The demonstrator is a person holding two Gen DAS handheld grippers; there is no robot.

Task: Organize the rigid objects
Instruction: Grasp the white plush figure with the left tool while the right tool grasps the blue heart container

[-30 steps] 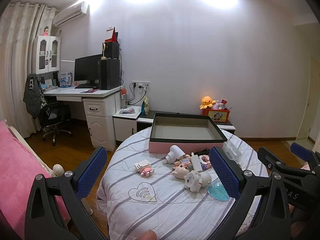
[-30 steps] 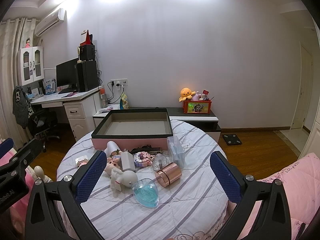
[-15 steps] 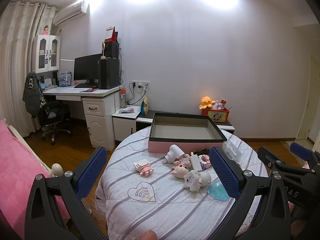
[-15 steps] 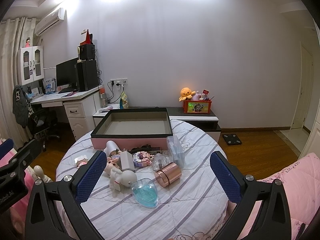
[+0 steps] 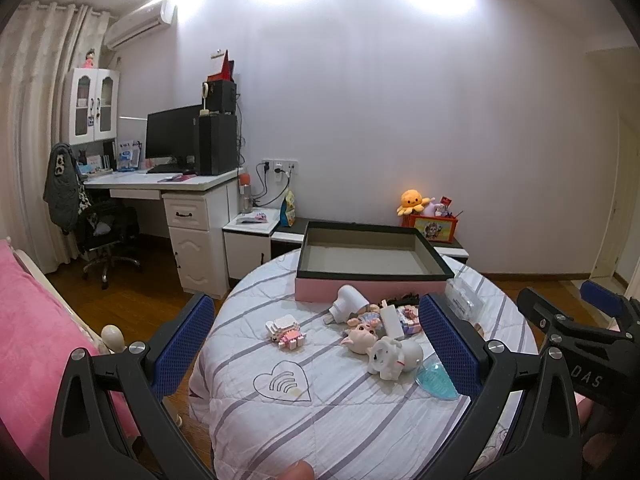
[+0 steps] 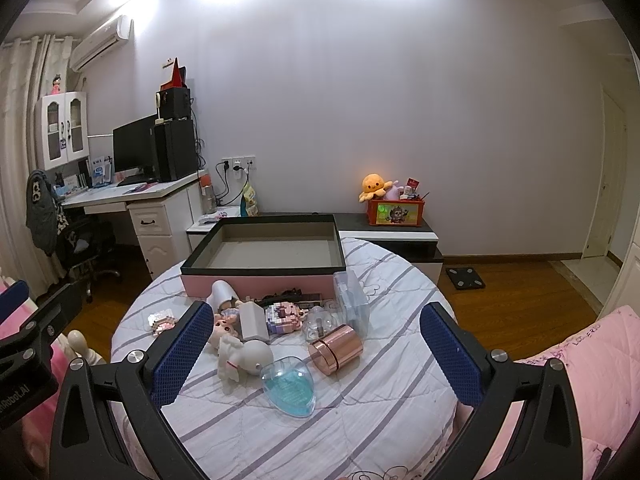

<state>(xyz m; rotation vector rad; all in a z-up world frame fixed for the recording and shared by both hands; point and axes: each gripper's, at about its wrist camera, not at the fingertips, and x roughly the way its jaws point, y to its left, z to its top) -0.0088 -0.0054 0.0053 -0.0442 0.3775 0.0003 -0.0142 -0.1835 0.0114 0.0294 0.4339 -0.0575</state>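
Desk (image 5: 168,184) with monitor (image 5: 172,134) left; orange octopus plush (image 6: 374,186) by wall

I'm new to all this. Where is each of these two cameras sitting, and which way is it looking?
Left wrist view: sits on the left claw, looking forward between its open blue fingers over the round table; the right claw shows at the right edge.
Right wrist view: sits on the right claw, facing the same way, fingers open; the left claw shows at the left edge.
Shared: the pink box, the toy pile, the orange plush by the back wall.
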